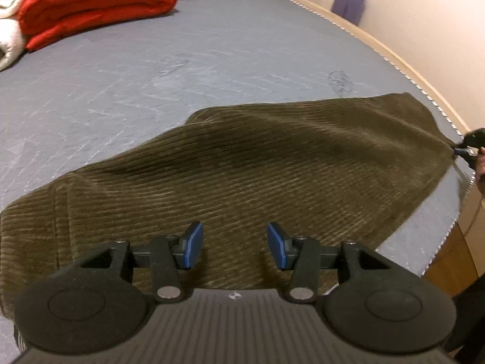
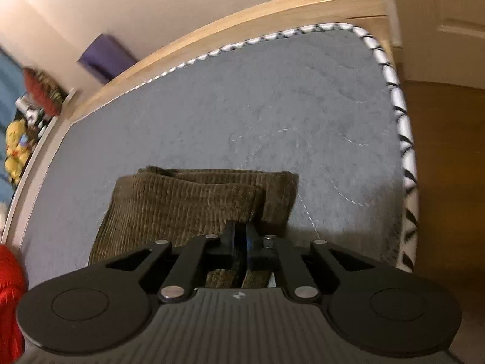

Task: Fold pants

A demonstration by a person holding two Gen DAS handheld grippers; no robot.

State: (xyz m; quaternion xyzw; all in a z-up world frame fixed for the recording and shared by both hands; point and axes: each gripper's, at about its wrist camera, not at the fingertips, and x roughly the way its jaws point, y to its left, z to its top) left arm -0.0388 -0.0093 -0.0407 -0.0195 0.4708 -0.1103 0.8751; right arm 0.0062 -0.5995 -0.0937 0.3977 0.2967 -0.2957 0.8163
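Olive corduroy pants (image 1: 257,166) lie across the grey mattress (image 1: 151,75), legs running right. My left gripper (image 1: 235,244) is open and empty, hovering just above the cloth near the waist end. My right gripper (image 2: 241,236) is shut on the near edge of the pants' leg ends (image 2: 188,203), which lie layered on each other. It also shows in the left wrist view (image 1: 468,147) at the far right, pinching the cloth's corner taut.
A folded red quilt (image 1: 97,3) and white blanket (image 1: 9,30) sit at the mattress's far left. The wooden bed frame (image 2: 242,12) and wall run along the far side. The mattress edge (image 2: 406,151) with black-and-white piping drops to the floor at right.
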